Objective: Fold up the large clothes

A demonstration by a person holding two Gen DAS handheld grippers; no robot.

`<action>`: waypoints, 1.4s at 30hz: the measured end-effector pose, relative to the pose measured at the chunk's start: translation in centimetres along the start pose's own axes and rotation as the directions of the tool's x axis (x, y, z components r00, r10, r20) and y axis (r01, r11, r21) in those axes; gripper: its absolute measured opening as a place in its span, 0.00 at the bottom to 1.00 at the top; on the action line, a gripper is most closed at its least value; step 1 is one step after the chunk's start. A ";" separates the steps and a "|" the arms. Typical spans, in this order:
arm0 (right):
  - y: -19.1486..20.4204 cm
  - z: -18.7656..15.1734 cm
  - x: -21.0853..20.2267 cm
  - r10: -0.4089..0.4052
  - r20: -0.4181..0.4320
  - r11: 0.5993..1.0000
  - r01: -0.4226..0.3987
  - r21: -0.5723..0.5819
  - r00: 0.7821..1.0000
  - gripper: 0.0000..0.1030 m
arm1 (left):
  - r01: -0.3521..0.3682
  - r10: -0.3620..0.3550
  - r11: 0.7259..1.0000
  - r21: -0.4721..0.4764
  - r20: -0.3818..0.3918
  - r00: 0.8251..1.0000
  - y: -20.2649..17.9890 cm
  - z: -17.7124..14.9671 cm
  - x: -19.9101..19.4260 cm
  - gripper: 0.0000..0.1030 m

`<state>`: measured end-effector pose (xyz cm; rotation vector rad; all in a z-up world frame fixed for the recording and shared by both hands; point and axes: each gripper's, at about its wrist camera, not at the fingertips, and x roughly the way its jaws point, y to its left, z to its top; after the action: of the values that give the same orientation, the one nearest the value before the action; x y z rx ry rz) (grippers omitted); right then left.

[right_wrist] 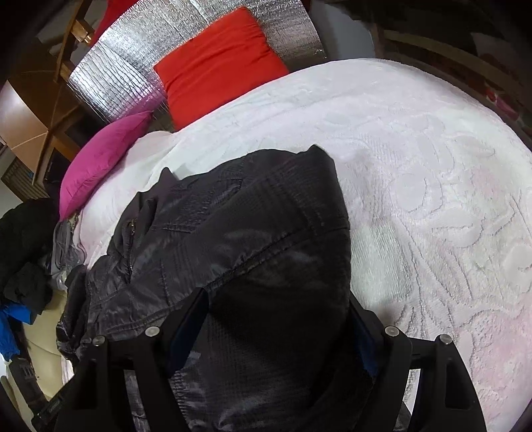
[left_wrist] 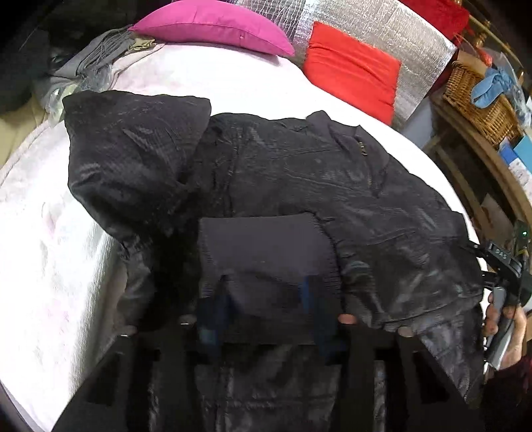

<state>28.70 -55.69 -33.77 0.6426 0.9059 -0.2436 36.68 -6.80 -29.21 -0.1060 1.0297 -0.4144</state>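
A large shiny black jacket (left_wrist: 299, 179) lies on a white bedspread (left_wrist: 60, 252), its hood (left_wrist: 133, 153) spread toward the left. My left gripper (left_wrist: 266, 299) has its jaws spread, with the ribbed cuff of a sleeve (left_wrist: 262, 242) draped between the fingers. In the right wrist view the jacket (right_wrist: 216, 232) bulges up over my right gripper (right_wrist: 276, 315), whose fingers stand wide apart with jacket fabric between them. The right gripper's body and the hand that holds it show in the left wrist view (left_wrist: 502, 266) at the jacket's right edge.
A magenta pillow (left_wrist: 216, 26) and a red pillow (left_wrist: 352, 69) lie at the bed's head against a silver foil panel (left_wrist: 382, 23). A wicker basket (left_wrist: 478, 96) sits on a wooden shelf at the right. Grey clothes (left_wrist: 86, 63) are piled at the left.
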 end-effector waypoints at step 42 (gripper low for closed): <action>1.8 -0.3 -8.9 -0.077 0.307 0.994 0.096 -0.046 0.949 0.71 | -0.207 0.236 0.971 -0.116 0.371 0.898 9.2 6.2 -9.3 0.83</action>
<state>23.95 -54.64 -26.11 0.4929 0.6412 -0.3822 40.36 4.53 -21.00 -0.1284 0.6592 -0.1368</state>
